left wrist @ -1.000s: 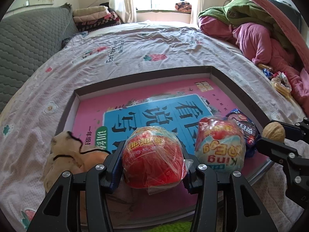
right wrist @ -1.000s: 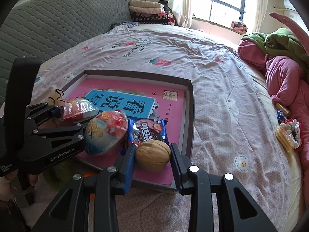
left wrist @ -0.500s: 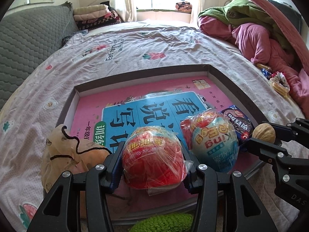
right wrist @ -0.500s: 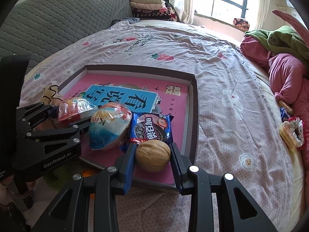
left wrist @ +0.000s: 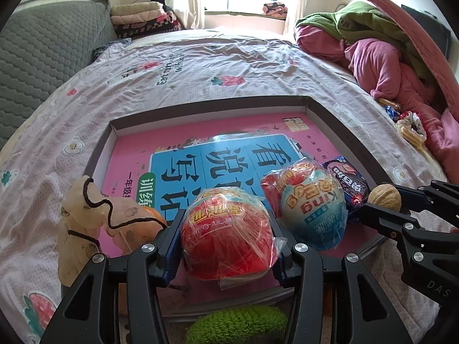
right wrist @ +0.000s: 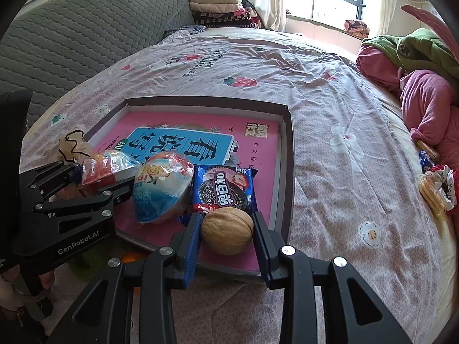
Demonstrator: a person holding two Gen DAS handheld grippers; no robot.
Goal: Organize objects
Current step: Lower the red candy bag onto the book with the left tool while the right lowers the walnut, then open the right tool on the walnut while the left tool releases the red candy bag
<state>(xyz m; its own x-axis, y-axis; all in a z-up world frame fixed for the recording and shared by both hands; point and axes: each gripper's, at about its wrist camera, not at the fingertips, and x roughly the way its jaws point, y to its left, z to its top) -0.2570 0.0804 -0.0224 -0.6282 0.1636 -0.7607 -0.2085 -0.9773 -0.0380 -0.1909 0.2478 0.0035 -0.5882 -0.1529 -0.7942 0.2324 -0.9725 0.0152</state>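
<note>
I am holding a red wrapped toy egg [left wrist: 228,236] in my left tongs [left wrist: 228,246] and a walnut [right wrist: 227,233] in my right tongs [right wrist: 226,239], both over the shallow tray [right wrist: 288,154] that is lying on the floral bedsheet [right wrist: 287,80] beside the grey quilted headboard [right wrist: 86,37].

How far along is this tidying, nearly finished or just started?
Partway, it seems. The blue egg toy and cookie packet already lie in the tray. The left gripper holds a red wrapped toy, the right gripper a walnut. Snacks remain on the bedspread.

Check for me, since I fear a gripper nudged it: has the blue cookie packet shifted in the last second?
No. The cookie packet lies as before, between the tray's right wall and the blue egg.
</note>
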